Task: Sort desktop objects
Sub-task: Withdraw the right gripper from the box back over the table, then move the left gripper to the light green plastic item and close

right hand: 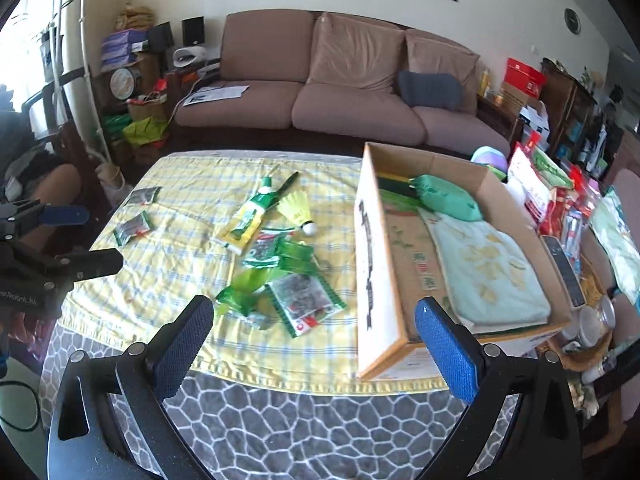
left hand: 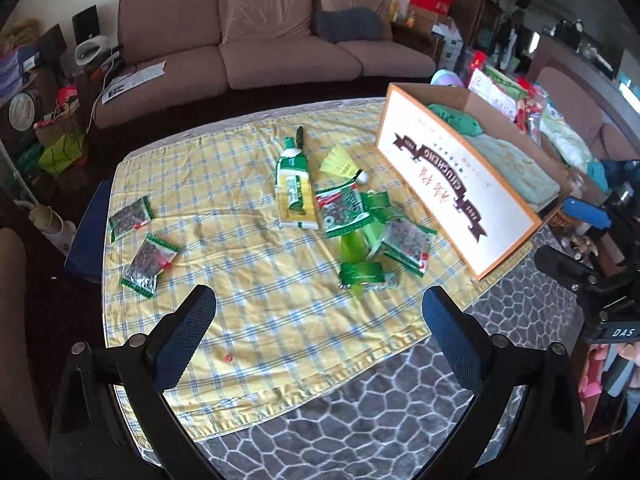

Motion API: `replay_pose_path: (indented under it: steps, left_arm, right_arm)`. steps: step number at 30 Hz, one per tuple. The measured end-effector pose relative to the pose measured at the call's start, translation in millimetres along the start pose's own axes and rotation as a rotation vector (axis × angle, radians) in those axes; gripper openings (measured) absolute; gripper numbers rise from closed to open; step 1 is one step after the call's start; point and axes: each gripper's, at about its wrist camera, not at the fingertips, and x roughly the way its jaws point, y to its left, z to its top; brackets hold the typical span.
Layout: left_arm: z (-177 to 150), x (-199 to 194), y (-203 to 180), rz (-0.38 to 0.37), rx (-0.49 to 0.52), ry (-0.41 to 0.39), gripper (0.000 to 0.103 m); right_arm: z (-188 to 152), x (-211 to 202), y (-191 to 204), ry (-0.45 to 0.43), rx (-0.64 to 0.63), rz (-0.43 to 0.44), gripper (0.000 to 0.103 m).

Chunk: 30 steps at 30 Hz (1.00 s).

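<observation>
Both my grippers, left and right, hang with jaws wide and empty above the desk; the packets beside the box seem heaped.

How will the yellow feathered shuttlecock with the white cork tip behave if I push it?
The yellow feathered shuttlecock lies on its side on the checked yellow tablecloth, so it would probably roll in an arc around its white cork tip. It looks very light, and the skirt likely crushes easily.
</observation>
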Motion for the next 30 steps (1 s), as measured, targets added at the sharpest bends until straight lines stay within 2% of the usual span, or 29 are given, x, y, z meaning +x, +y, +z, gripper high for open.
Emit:
replay_pose_path:
  steps: [3, 7, 10, 13, 15, 18, 24, 26, 30]
  left_arm:
    - [-18.3, 16.1, 20.9, -0.014, -0.003, 0.018, 0.103]
    - [-34.2, 42.8, 29.0, -0.046, 0.017, 0.045, 0.103]
    - [-41.2, 65.5, 23.3, -0.08, 0.042, 0.064, 0.101]
    - [-44.1, 87.0, 13.8, -0.115, 0.061, 0.077, 0.087]
    - [-43.3, 101.5, 8.3, -0.126, 0.08, 0.08, 0.076]
    - [-39.1, 123.5, -2.0, -0.142, 0.117, 0.083, 0.068]
    - [-27.5, 155.7, -25.6, -0.163, 0.229, 0.057, 0.07]
    - [-25.2, 167.2, -36.0, -0.14, 0.293, 0.06, 0.07]
    - [-20.5, 186.8, -49.4, -0.171, 0.379, 0.083, 0.07]
  right_arm:
    - [-10.0, 21.9, 13.5, 0.02, 0.028, 0.076, 0.099]
    - [-23.8, 48.3, 27.6, 0.043, 0.049, 0.115, 0.068]
    - [-33.1, 67.4, 28.9, 0.051, 0.099, 0.13, 0.057]
    - [-42.5, 87.5, 24.6, 0.061, 0.159, 0.148, 0.048]
    - [-48.4, 100.5, 22.1, 0.072, 0.179, 0.15, 0.046]
    - [-53.8, 114.4, 18.8, 0.083, 0.189, 0.134, 0.044]
    - [-60.9, 124.1, 17.5, 0.091, 0.149, 0.105, 0.044]
    - [-64.2, 124.9, 16.0, 0.096, 0.145, 0.105, 0.044]
    - [-66.0, 122.8, 9.6, 0.096, 0.193, 0.145, 0.045]
